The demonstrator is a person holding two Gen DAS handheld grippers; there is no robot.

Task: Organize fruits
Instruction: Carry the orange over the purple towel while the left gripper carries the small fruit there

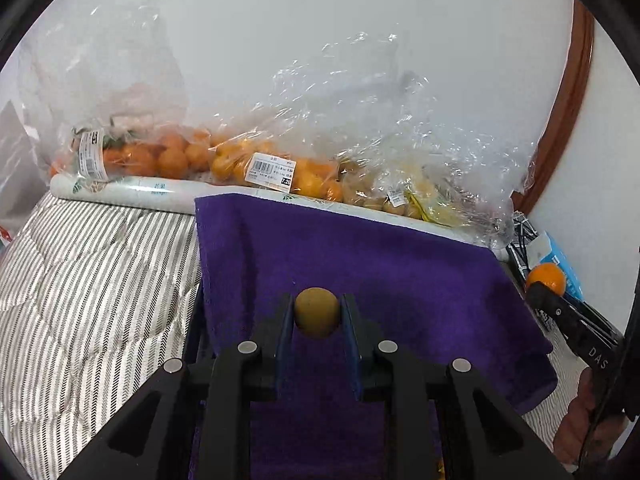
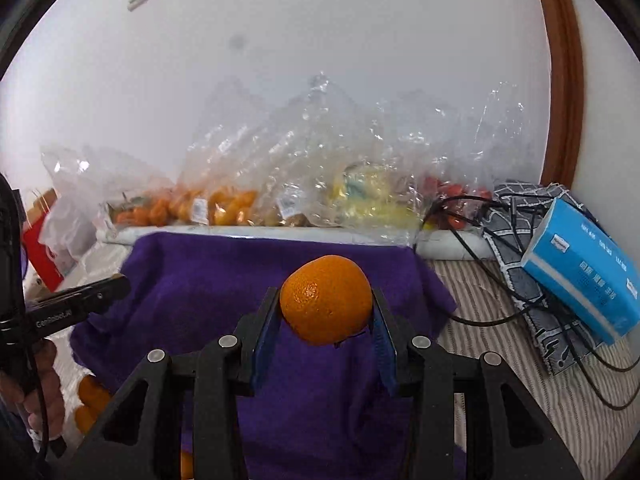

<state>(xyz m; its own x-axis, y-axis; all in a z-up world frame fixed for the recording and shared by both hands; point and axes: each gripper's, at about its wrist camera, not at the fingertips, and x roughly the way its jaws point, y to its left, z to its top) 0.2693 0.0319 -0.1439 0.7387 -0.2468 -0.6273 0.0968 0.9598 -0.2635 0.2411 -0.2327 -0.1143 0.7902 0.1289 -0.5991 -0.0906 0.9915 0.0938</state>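
Note:
My left gripper (image 1: 317, 314) is shut on a small brown-yellow round fruit (image 1: 316, 311), held above a purple towel (image 1: 380, 264). My right gripper (image 2: 326, 306) is shut on an orange mandarin (image 2: 326, 300) above the same purple towel (image 2: 200, 272). In the left wrist view the right gripper's finger and its mandarin (image 1: 546, 277) show at the right edge. In the right wrist view the left gripper (image 2: 80, 304) shows at the left. Clear plastic bags of oranges (image 1: 160, 156) and other fruit (image 1: 412, 196) lie along the wall.
A striped quilt (image 1: 80, 280) covers the bed. A white roll (image 1: 132, 192) lies in front of the bags. A blue tissue pack (image 2: 584, 272), black cables (image 2: 480, 280) and patterned cloth sit at the right. Loose oranges (image 2: 90, 396) lie low at the left.

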